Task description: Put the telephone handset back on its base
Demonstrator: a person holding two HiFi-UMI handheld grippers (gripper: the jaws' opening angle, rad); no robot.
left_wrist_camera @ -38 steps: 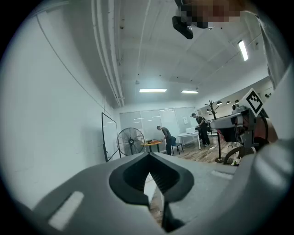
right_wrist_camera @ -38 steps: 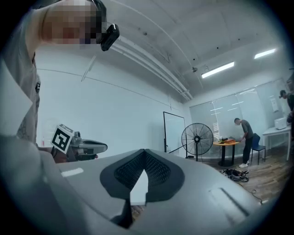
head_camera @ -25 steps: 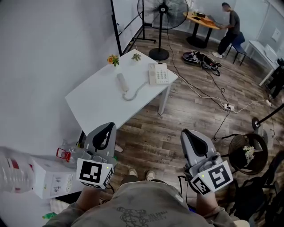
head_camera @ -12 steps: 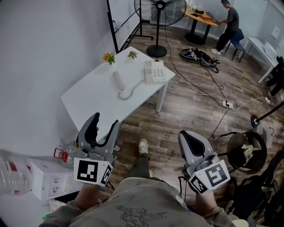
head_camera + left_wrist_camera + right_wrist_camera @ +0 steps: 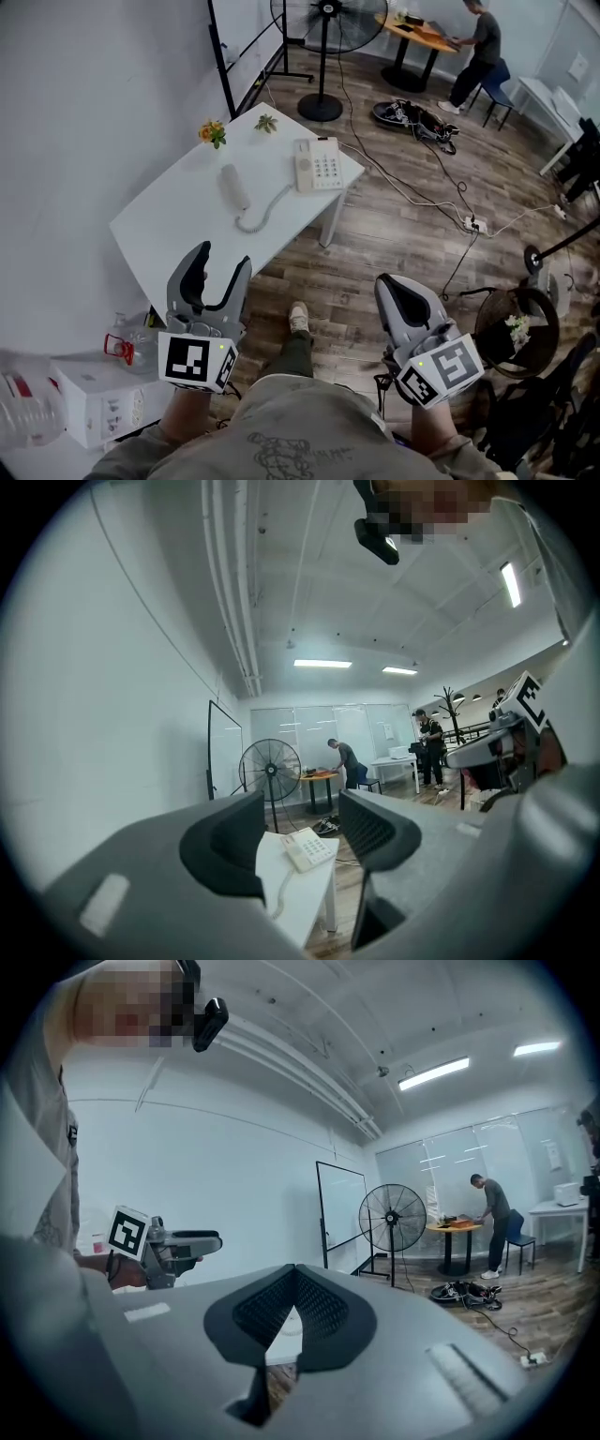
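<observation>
A white handset (image 5: 232, 186) lies off its cradle on the white table (image 5: 169, 225), left of the white telephone base (image 5: 319, 163). A coiled cord (image 5: 263, 210) joins the two. Both grippers are held low over the wooden floor, well short of the table. My left gripper (image 5: 217, 272) is open with nothing between its jaws. In the left gripper view the base (image 5: 307, 847) shows far off between the open left gripper (image 5: 300, 804). My right gripper (image 5: 398, 291) is shut and empty, and its tips meet in the right gripper view (image 5: 295, 1270).
Two small flower pots (image 5: 211, 132) stand at the table's far corner. A standing fan (image 5: 323, 56), floor cables (image 5: 441, 169) and a person at an orange table (image 5: 427, 36) lie beyond. A white box (image 5: 94, 408) and bottles sit lower left; a round basket (image 5: 516, 323) stands at the right.
My left gripper has opened from shut. The table now sits nearer and further left in the head view, and a foot has stepped forward. The right gripper stays shut.
</observation>
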